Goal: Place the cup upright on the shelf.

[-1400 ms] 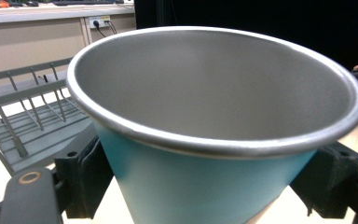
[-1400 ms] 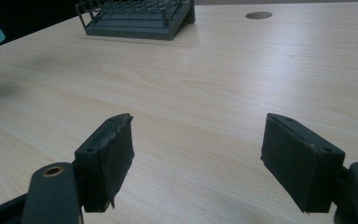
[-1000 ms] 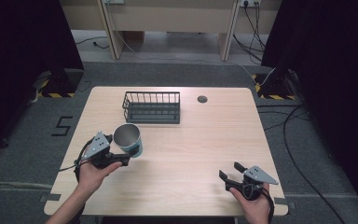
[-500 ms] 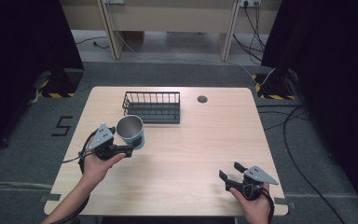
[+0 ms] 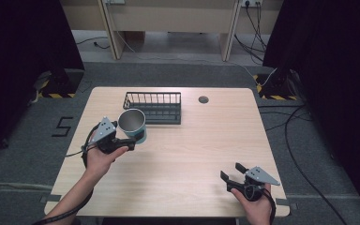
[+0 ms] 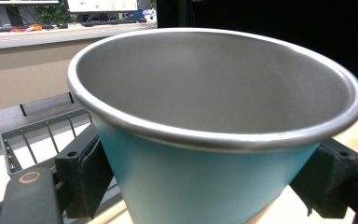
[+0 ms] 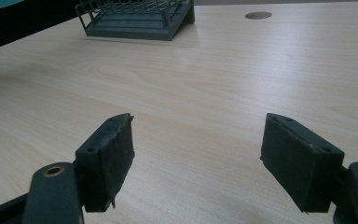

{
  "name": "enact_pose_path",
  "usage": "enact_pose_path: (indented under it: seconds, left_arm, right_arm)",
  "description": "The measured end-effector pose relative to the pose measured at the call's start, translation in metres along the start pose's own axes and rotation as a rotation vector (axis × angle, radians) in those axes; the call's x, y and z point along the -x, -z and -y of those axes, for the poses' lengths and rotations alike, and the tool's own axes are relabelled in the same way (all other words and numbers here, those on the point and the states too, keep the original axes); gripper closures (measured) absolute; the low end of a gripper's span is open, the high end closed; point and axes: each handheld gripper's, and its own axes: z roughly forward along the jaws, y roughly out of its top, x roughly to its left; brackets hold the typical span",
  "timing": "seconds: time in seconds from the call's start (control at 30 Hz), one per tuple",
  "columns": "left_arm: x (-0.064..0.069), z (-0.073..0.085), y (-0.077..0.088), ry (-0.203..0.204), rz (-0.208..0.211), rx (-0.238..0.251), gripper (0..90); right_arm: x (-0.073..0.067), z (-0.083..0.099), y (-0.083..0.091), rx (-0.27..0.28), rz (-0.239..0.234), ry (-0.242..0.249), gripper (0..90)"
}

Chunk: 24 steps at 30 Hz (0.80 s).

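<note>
Clamped by the left gripper (image 5: 130,143) around its teal wall, cup (image 5: 133,125) kept upright for the wire basket (image 5: 153,106) just beyond; right gripper (image 5: 234,176) idle, jaws apart.

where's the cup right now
In the high view the cup sits at the table's left side, clamped in the left gripper, just in front of the wire basket's left end. The left gripper view shows a jaw on each side of it.

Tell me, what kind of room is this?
Probably a lab or recording studio rather than a kitchen: black curtains hang at the sides, loose cables trail over the grey carpet, and the light wooden table carries just a black wire basket and a teal metal cup.
</note>
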Motion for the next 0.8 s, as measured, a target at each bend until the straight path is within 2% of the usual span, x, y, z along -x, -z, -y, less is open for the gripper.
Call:
enact_pose_path:
  seconds: [0.8]
  left_arm:
    - [-0.014, -0.015, -0.031, 0.011, -0.033, 0.01, 16.3]
  right_arm:
    - [0.0, 0.0, 0.0, -0.002, -0.001, -0.01, 26.1]
